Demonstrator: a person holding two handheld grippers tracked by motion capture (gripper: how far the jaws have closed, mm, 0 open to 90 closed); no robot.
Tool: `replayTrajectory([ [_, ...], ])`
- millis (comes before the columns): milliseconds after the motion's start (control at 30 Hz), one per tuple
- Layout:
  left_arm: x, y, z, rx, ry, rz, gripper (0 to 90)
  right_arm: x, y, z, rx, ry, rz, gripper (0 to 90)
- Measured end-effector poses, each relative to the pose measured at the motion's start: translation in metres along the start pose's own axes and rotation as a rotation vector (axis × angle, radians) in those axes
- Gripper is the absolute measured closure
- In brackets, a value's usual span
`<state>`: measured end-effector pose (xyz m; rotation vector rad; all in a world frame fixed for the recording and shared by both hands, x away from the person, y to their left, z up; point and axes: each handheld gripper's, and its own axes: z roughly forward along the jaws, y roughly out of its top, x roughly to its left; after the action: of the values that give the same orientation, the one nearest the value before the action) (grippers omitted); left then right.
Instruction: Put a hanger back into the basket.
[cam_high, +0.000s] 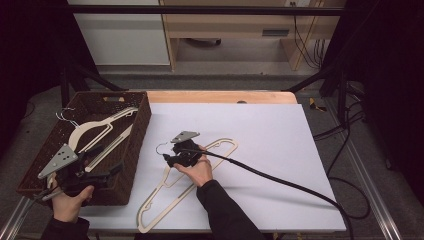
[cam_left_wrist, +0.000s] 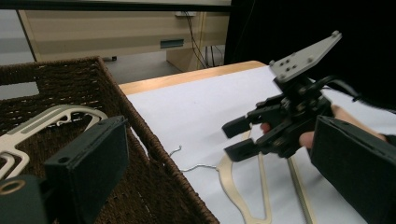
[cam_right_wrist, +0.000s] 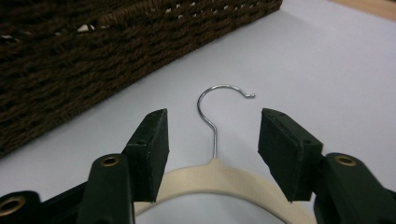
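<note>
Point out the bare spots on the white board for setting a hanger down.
Free: the white board right of the hanger, and its far strip toward the wooden edge. Crowded: the basket with hangers inside, and the gap between it and the right gripper.

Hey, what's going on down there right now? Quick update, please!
Right gripper open, jaws either side of the hanger neck on the white sheet. Left gripper open over the basket. Nothing in the way.

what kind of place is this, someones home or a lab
Most likely a lab or recording workspace, not a home: a table covered by a white sheet inside a black metal frame, loose cables on the floor, and plain wooden furniture behind.
</note>
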<state>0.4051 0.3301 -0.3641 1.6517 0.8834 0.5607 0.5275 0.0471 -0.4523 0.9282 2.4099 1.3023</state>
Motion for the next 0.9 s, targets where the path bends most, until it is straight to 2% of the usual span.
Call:
replayTrajectory([
  [67,0.000,0.000,0.000,0.002,0.003,0.000,4.2,0.000,-0.002,0.010,0.018,-0.011,0.013,46.5],
  [267,0.001,-0.001,0.001,0.004,0.005,-0.004,4.2,0.001,-0.003,0.031,0.063,-0.028,-0.008,55.9],
  [300,0.002,-0.001,0.000,0.003,0.004,-0.005,4.2,-0.001,-0.003,0.033,0.065,-0.030,-0.026,57.4],
  [333,0.002,-0.001,0.000,0.002,0.006,-0.007,4.2,0.001,-0.002,0.035,0.080,-0.034,-0.002,59.0],
  [367,0.003,-0.001,0.000,0.002,0.007,-0.007,4.3,0.000,-0.001,0.037,0.074,-0.029,-0.016,60.5],
  [400,0.003,-0.001,0.000,0.002,0.007,-0.008,4.3,0.001,-0.001,0.038,0.081,-0.028,0.000,62.0],
  [467,0.003,-0.001,0.000,0.002,0.007,-0.011,4.3,-0.001,-0.001,0.040,0.086,-0.022,-0.013,64.6],
  [667,0.003,-0.002,0.000,0.006,0.007,-0.008,4.4,0.003,-0.002,0.046,0.139,-0.048,-0.033,71.1],
  [900,0.003,-0.002,0.000,0.007,0.009,-0.011,4.5,0.005,-0.001,0.047,0.151,-0.059,-0.037,78.1],
])
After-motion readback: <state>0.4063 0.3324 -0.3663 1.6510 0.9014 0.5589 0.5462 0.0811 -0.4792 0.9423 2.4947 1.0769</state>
